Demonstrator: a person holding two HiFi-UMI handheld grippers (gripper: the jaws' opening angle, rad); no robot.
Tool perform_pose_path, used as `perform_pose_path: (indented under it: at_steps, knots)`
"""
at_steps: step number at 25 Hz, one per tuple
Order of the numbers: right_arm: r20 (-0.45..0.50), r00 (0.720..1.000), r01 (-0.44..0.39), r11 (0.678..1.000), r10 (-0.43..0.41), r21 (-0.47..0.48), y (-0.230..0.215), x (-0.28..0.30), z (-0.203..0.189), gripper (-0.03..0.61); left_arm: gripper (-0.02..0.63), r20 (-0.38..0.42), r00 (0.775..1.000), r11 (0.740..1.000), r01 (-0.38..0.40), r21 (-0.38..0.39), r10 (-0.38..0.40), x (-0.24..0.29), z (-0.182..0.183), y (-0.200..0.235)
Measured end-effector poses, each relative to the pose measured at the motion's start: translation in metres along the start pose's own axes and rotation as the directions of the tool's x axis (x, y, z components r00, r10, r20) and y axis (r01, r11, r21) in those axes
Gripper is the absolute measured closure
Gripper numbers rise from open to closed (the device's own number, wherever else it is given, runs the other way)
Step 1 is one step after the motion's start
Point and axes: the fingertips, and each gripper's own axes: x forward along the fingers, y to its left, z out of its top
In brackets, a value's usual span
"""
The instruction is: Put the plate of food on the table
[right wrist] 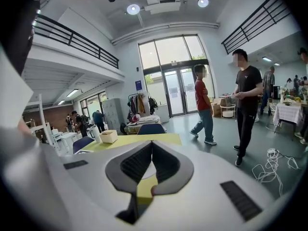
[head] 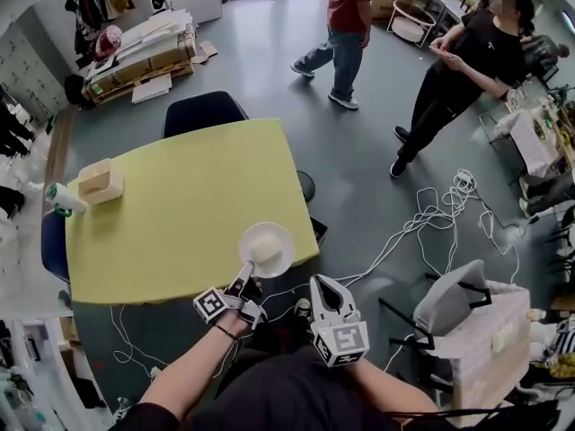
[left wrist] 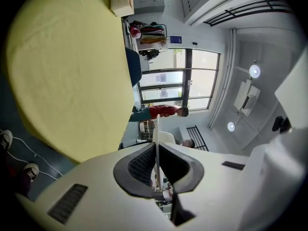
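Round white plate (head: 252, 237) with a pale lump of food (head: 268, 250) sits at the yellow table's (head: 180, 214) 5 o'clock corner. The left gripper (head: 243, 277) is clamped on its 7 o'clock rim, and the right gripper (head: 325, 287) is closed, empty.

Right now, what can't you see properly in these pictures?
- Head view: the food on the plate is a pale lump, too small to name.
- Head view: whether the plate touches the table can't be told from above.
- Left gripper view: the left gripper clamps the plate edge-on, so its top is hidden.
- Standing people: faces blurred over.
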Motion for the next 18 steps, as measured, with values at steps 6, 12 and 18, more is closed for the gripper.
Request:
perform_pose_path:
  at_steps: [6, 12, 18]
  knots:
    - [-0.044, 0.999, 0.013, 1.0, -0.012, 0.011, -0.012, 0.003, -0.023, 0.566, 0.591, 0.008, 0.999, 0.999, -0.033, -0.02, 0.033, 0.015, -0.004, 0.048]
    - [-0.084, 0.996, 0.037, 0.999, -0.035, 0.025, -0.032, 0.001, -0.045, 0.566, 0.591, 0.005, 0.997, 0.996, -0.082, -0.025, 0.082, 0.037, -0.016, 0.098]
    - [-0.119, 0.992, 0.059, 0.997, -0.053, 0.051, -0.043, -0.005, -0.069, 0.566, 0.591, 0.013, 0.988, 0.988, -0.153, -0.024, 0.153, 0.053, -0.03, 0.14]
